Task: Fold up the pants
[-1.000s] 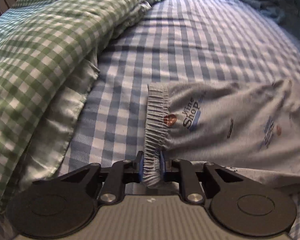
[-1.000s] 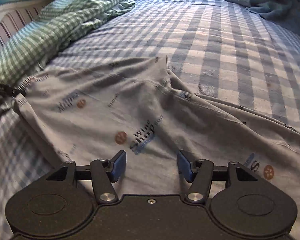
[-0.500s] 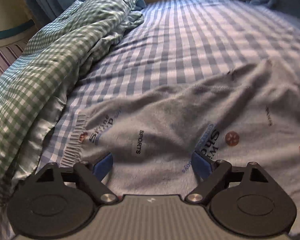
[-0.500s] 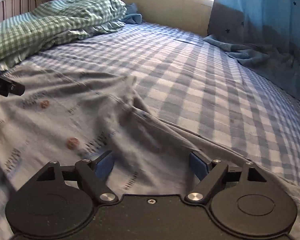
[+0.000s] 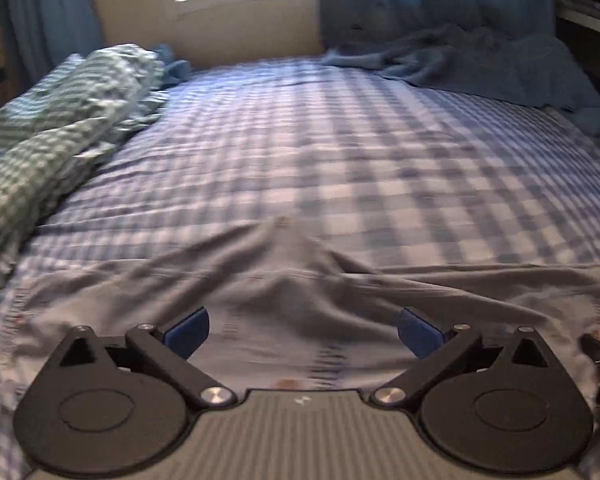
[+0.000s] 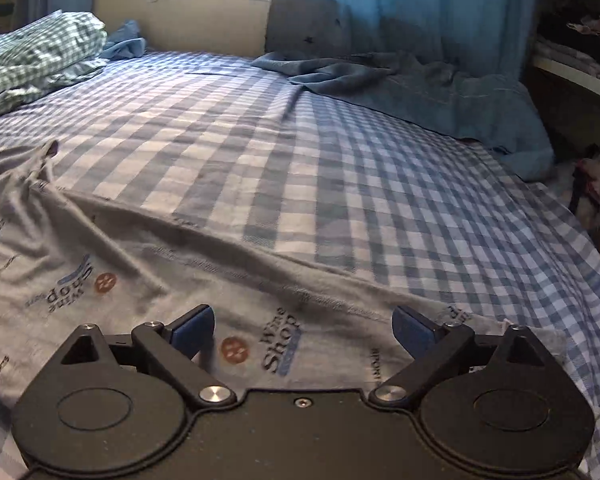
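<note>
Grey printed pants [image 5: 300,292] lie spread flat and wrinkled across the near part of a blue checked bed [image 5: 340,152]. In the left wrist view my left gripper [image 5: 303,330] hovers over the middle of the pants. Its jaws are opening wide and the blue pads [image 5: 188,330] touch no cloth. The right wrist view shows the pants [image 6: 140,264] running from the left edge down to the near right, with "Wine Shop" prints. My right gripper [image 6: 303,330] hangs above that leg, its jaws opening too, with nothing pinched between them.
A green checked blanket [image 5: 52,120] is bunched along the bed's left side. A blue cloth [image 6: 420,88] lies crumpled at the far right under blue curtains. A shelf [image 6: 572,72] with clothes stands past the bed's right edge. A bright window is at the back.
My left gripper let go of the elastic waistband, opened wide and slid right along the pants. My right gripper opened wider and also moved right, towards the leg end.
</note>
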{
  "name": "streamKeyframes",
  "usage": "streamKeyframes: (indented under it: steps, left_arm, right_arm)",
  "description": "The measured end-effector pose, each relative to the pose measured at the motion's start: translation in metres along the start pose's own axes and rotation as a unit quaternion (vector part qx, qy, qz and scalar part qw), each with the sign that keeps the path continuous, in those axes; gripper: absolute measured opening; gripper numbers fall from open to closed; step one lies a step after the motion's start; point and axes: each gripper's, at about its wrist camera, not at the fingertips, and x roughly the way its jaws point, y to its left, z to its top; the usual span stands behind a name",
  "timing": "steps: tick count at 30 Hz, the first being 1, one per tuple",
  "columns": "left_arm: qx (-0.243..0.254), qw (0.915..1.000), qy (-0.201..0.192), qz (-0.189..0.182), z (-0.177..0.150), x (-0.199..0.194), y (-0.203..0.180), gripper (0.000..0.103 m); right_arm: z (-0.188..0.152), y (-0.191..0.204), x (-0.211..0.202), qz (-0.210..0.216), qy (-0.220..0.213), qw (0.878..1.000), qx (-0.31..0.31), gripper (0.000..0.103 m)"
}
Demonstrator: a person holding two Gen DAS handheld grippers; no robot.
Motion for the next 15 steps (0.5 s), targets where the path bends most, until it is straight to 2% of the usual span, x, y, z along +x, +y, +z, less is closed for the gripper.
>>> streamKeyframes:
  steps: [2,3,4,6,8,10,12,14,15]
  left_arm:
    - [0.028,0.9994,0.019,-0.008,-0.005,0.015,-0.039,0.100]
    - [0.045,0.9984,0.035,0.006,-0.009,0.024,-0.055,0.097]
    - [0.051,0.9970,0.051,0.028,-0.011,0.032,-0.063,0.098]
    - [0.017,0.9973,0.053,0.047,-0.012,0.036,-0.059,0.103]
    - [-0.007,0.9957,0.071,0.060,-0.010,0.037,-0.050,0.103]
    - [-0.020,0.9924,0.083,0.088,-0.005,0.034,-0.042,0.103]
    - [-0.037,0.9899,0.084,0.108,0.005,0.026,-0.042,0.102]
    - [-0.041,0.9927,0.063,0.094,0.014,0.017,-0.056,0.102]
    - [-0.033,0.9958,0.047,0.072,0.017,0.011,-0.072,0.102]
  right_arm:
    - [-0.009,0.001,-0.003,-0.004,-0.010,1.000,-0.021,0.097]
    - [-0.013,-0.008,-0.004,-0.006,-0.014,1.000,-0.026,0.099]
    - [-0.018,-0.022,-0.005,-0.014,-0.014,0.999,-0.031,0.100]
    - [-0.028,-0.058,-0.004,-0.033,-0.010,0.999,-0.027,0.102]
    - [-0.042,-0.109,-0.002,-0.044,-0.001,0.999,-0.006,0.102]
    - [-0.058,-0.155,-0.002,-0.084,0.012,0.996,0.015,0.102]
    - [-0.066,-0.193,-0.006,-0.070,0.021,0.996,0.059,0.102]
    - [-0.073,-0.208,-0.015,-0.131,0.022,0.989,0.061,0.102]
    - [-0.074,-0.211,-0.023,-0.153,0.019,0.986,0.068,0.102]
